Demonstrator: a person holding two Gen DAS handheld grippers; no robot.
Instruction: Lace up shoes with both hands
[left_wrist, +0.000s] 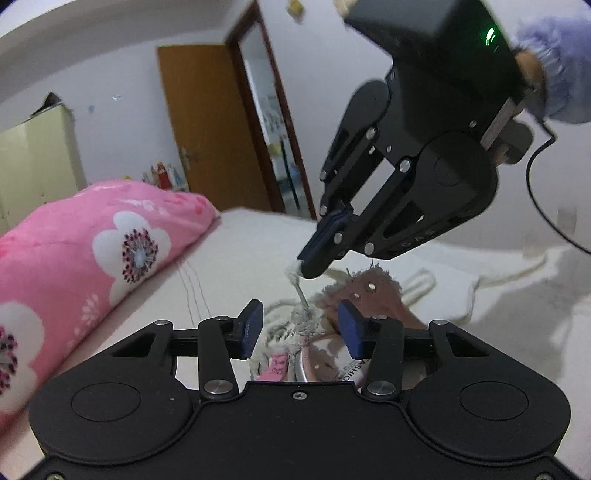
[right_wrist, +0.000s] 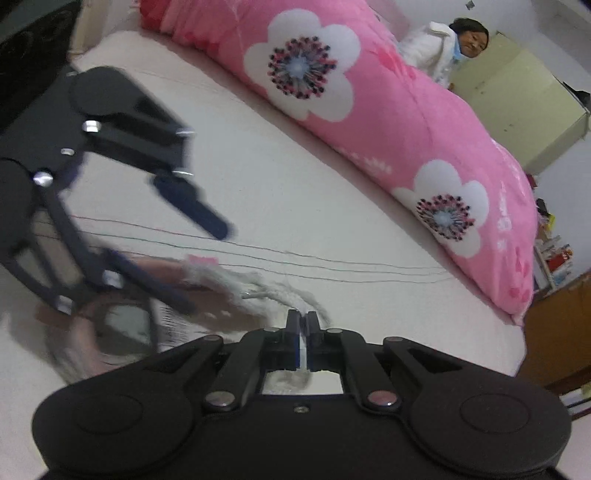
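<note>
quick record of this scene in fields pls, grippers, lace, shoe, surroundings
surface: white bed sheet
shoe: pink fuzzy shoe lying on the sheet
lace: thick white woven shoelace, end pinched by the right gripper
right gripper: shut on the lace end, above the shoe
left gripper: open, blue pads either side of the lace, not pressing it
bedding: pink floral quilt along the far side of the bed
room: brown wooden door, ajar
bystander: person in white jacket behind the quilt

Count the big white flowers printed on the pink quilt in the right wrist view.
2. One flower is near the top centre of the pink quilt; the other flower is lower right. More may be hidden beyond the frame or in folds.
</note>
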